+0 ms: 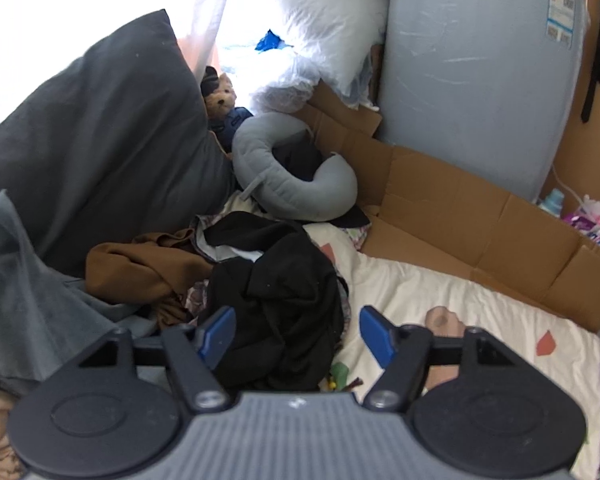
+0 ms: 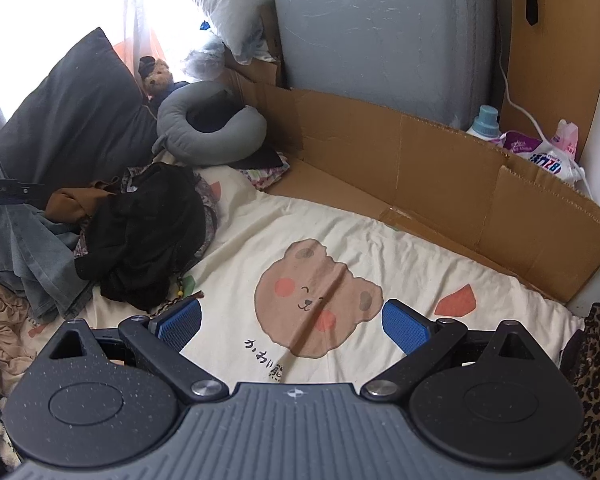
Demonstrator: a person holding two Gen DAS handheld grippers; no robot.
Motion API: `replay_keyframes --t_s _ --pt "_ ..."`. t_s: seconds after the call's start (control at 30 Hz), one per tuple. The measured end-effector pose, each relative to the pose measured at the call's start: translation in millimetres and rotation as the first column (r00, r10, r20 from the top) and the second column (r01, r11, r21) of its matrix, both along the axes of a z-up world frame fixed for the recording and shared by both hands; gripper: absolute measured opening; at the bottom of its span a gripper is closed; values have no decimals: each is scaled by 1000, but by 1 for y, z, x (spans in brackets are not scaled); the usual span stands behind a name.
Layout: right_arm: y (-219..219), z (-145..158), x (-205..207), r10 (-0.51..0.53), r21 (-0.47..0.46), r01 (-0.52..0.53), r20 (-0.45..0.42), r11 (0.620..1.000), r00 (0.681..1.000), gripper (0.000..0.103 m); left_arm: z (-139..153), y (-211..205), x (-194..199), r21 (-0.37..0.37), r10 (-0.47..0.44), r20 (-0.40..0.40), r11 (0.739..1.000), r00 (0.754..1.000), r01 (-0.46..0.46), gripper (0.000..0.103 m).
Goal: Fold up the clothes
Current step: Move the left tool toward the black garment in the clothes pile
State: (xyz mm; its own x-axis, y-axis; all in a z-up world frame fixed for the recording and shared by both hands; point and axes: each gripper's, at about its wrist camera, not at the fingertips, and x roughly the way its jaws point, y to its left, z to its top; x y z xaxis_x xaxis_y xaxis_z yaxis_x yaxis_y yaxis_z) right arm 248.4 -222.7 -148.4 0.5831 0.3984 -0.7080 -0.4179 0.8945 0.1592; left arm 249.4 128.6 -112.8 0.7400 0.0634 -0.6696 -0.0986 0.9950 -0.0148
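Two grippers — left gripper (image 1: 296, 330) & right gripper (image 2: 291, 318) — jaws apart, nothing gripped, black garment (image 1: 276, 300) btw left pads

Bed (image 2: 380, 248), covered by a cream sheet with a brown bear face print (image 2: 316, 300), is carrying everything. Heap of clothes is lying on its left side: black garment (image 2: 148, 232) on top, brown garment (image 2: 68, 204) and grey-blue garment (image 2: 32, 256) beside it. Grey neck pillow (image 2: 204, 136) is sitting at the far left, dark grey pillow (image 2: 68, 120) leaning beyond. Flattened cardboard (image 2: 440, 172) is lining the far right edge.
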Motion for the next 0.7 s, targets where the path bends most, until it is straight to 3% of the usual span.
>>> replay_keyframes --t_s 0.1,0.17,0.43,0.6,0.7 --pt "-4 -15 4 -18 9 18 7 1000 1000 100 -20 0 16 22 -13 20 1000 1000 12 67" --pt "-6 -24 5 -33 13 32 17 999 999 100 -33 2 28 26 -13 22 1000 1000 13 61" --pt "-17 -52 7 -70 59 66 61 996 996 100 -76 14 75 27 12 24 1000 1000 -13 61" --pt "-14 -70 11 -70 68 69 21 995 997 100 -99 20 107 19 37 6 999 999 -37 68" --pt "-13 -82 12 -69 64 68 3 996 998 100 -111 20 125 7 13 0 1000 1000 -13 83"
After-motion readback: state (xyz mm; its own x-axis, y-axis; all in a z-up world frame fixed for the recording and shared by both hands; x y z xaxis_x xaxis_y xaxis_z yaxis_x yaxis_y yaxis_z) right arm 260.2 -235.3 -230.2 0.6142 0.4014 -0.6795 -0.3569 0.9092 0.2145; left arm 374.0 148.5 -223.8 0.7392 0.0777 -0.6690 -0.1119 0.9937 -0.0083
